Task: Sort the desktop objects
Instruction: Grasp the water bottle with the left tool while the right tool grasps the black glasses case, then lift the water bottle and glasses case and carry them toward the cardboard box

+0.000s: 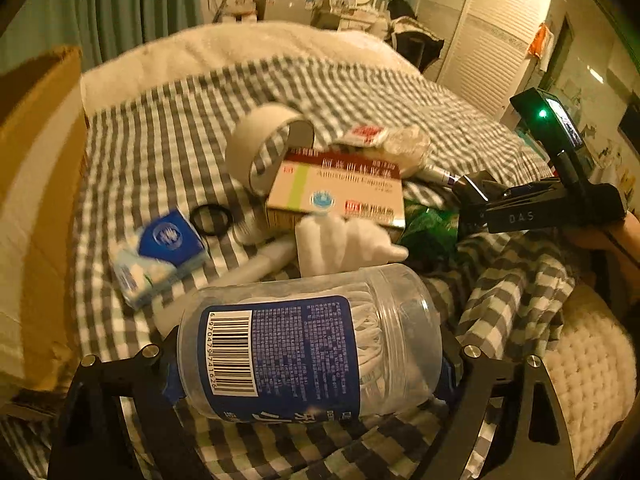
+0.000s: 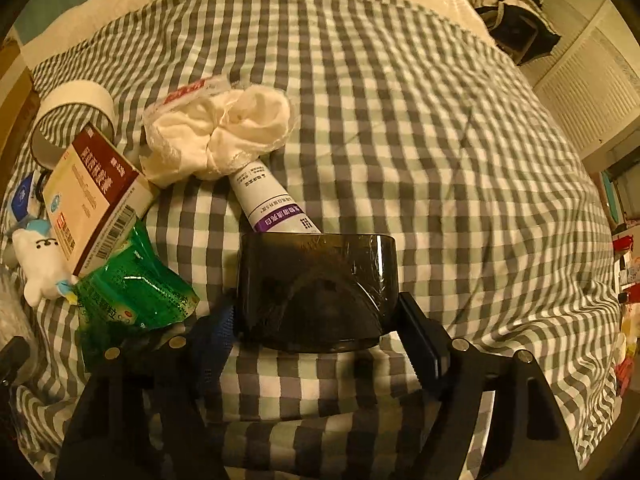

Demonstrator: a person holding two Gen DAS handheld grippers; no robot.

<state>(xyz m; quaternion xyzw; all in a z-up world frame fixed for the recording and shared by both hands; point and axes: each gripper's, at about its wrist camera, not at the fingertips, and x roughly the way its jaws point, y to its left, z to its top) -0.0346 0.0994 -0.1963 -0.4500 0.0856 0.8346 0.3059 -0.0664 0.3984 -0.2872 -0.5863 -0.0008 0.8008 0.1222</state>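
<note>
1. bedroom, warm dim light. everything sits on a bed with a grey-and-white checked cover (image 2: 400,120), white louvred wardrobe doors (image 1: 492,36) off in the back.
2. left gripper (image 1: 312,364) has a clear plastic jar (image 1: 312,344) with a blue barcode label lying sideways between its fingers, both pads right against the jar's ends, so it looks clamped on it.
3. right gripper (image 2: 320,328) has a dark see-through cup (image 2: 316,288) between its fingers. the blue pad on one side touches the cup, the other finger sits just beside the wall and i can't tell if it's pressing, so grip or not, no idea.
4. right behind the cup, a white tube with a purple band (image 2: 272,204) pokes out from under a crumpled white cloth bundle (image 2: 220,132).
5. the pile next to it: green foil packet (image 2: 132,296), medicine box (image 2: 92,204) leaning over it, small white plush toy (image 2: 38,264), roll of tape (image 1: 260,144) behind the box.
6. left view also shows a blue-and-white tissue pack (image 1: 160,256) and a black ring (image 1: 211,220) beside it, and a cardboard box (image 1: 36,184) at the bed's edge.
</note>
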